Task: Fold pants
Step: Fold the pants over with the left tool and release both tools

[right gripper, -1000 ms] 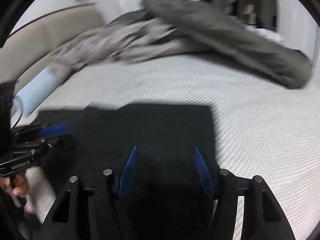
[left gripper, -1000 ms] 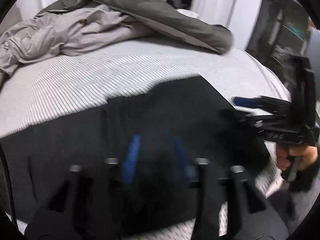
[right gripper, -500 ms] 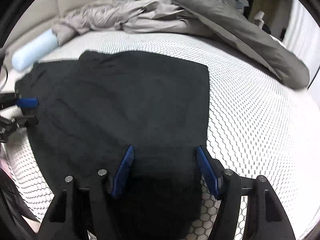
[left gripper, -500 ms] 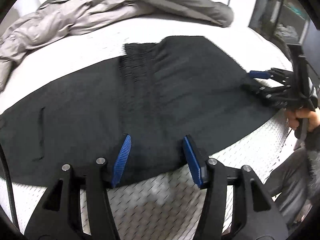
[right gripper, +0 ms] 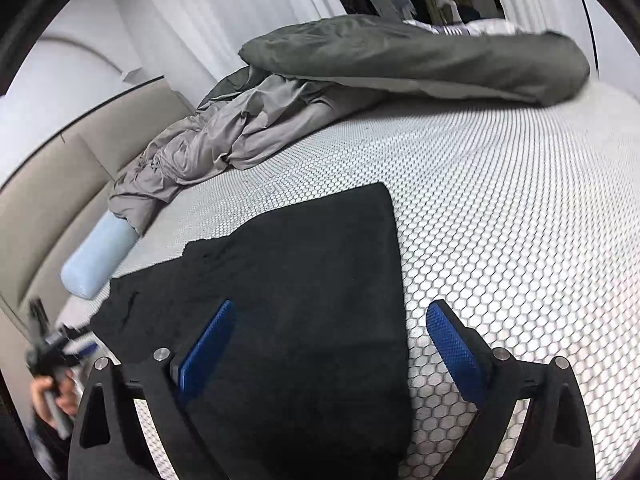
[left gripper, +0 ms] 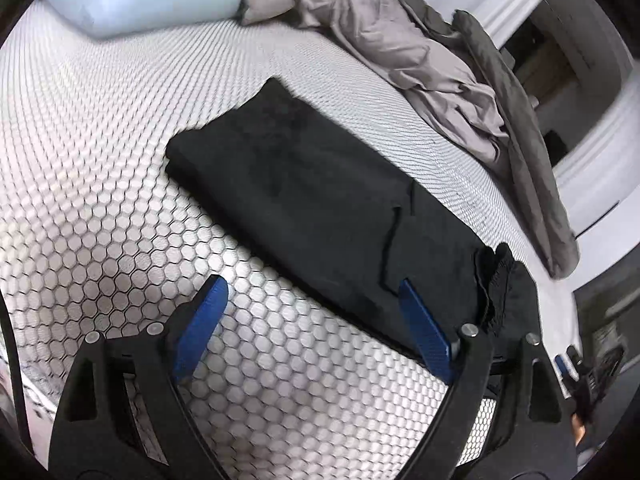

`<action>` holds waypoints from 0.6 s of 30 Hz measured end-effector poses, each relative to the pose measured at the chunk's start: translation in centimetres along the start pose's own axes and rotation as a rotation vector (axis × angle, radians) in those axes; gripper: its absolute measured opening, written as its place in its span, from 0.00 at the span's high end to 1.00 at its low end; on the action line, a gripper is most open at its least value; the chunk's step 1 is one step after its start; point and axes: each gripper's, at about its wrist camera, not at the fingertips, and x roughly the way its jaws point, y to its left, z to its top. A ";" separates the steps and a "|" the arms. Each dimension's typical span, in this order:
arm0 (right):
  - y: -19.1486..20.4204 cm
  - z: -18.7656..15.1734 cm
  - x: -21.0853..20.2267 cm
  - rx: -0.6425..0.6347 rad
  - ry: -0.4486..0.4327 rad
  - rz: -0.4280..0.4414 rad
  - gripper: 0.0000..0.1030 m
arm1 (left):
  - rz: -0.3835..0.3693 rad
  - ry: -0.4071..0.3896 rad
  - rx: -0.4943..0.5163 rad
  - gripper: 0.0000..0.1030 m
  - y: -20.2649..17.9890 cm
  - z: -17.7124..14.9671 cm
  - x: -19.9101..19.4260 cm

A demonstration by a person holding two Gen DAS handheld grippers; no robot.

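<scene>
Black soft-fabric pants (left gripper: pixel 320 200) lie folded into a long flat band on the white mattress with its grey honeycomb-patterned cover (left gripper: pixel 120 200), and every place below is told from them. In the left wrist view the band runs diagonally, one squared end far from the camera and a bunched, ribbed end nearest the right finger of the left gripper (left gripper: pixel 312 320). That gripper's jaws are opening and stand wide; its blue-padded fingers (left gripper: pixel 200 320) press on nothing, one over bare mattress beside the pants, the other over the pants' near edge. In the right wrist view the pants (right gripper: pixel 304 280) spread under the right gripper (right gripper: pixel 340 344), whose jaws are also opening, wide apart. One pad is above the black cloth, the other above the mattress just beside the pants' straight edge, and nothing is pinched between them. Beyond the pants, well apart, a crumpled light grey sheet (right gripper: pixel 224 140) and a dark grey duvet (right gripper: pixel 400 60) are heaped. A pale blue bolster pillow (right gripper: pixel 96 260) lies near the pants' far left corner. The person's hand (right gripper: pixel 52 396) holds the left gripper beside the pants.
</scene>
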 end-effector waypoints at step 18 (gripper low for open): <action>0.6 1.0 1.3 -0.082 -0.040 -0.026 0.05 | -0.050 -0.292 0.258 0.99 -14.1 2.0 -3.5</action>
